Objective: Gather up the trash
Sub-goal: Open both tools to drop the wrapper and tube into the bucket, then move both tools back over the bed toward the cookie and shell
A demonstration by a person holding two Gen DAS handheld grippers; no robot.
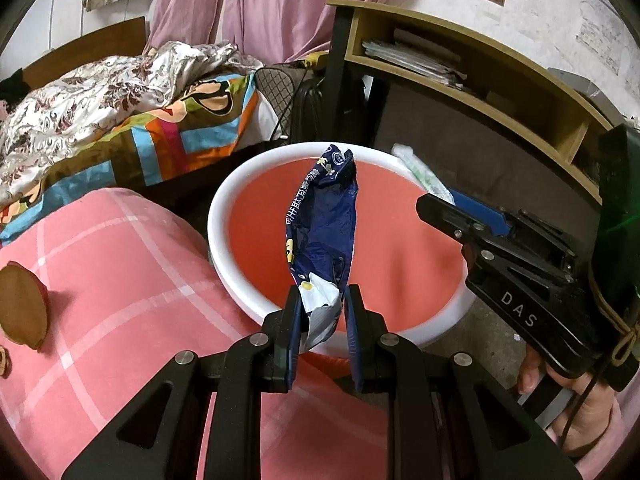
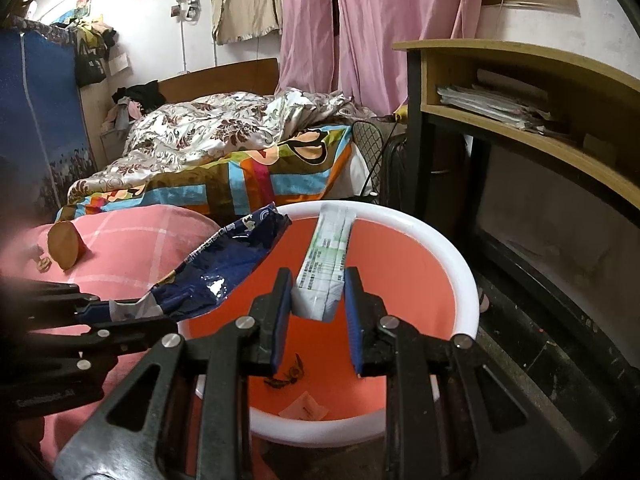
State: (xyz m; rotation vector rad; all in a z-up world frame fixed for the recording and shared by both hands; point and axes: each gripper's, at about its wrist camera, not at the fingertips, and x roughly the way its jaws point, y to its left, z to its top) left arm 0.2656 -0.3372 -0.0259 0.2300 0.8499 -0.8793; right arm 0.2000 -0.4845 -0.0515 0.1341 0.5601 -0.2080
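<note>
Both grippers are loaded and poised over the same bin. Clamped in the left gripper (image 1: 320, 320) is a crumpled dark blue snack wrapper (image 1: 324, 224), pinched at its torn white end so the rest of the foil sticks out ahead of the jaws and over the bin's red inside. From the right wrist view the same wrapper (image 2: 224, 264) reaches in from the left, crossing the near-left rim. Closed on a slim white-and-green packet (image 2: 326, 264) is the right gripper (image 2: 318, 308), its blue pads pressing the packet's 2 long sides near its lower end, while the far end leans out toward the far rim.

That red bin with the white rim (image 2: 448, 248) sits on the floor between a pink checked blanket (image 1: 112, 264) on the left and a dark wooden desk (image 2: 520, 128) on the right. At its bottom lie a small scrap of pale paper (image 2: 305, 407) and some brown bits (image 2: 288, 376), so it already serves as the trash container.

Gripping each piece by 1 end keeps the bulk clear of the jaws, which should let it drop cleanly once the pads part. Each piece appears to hang inside the rim line, so release looks like the next step. My 1 worry is the wrapper: light and creased, it may cling to a pad or drift onto the blanket. A brown half-round object (image 2: 64, 246) rests on the blanket, far left, untouched.
</note>
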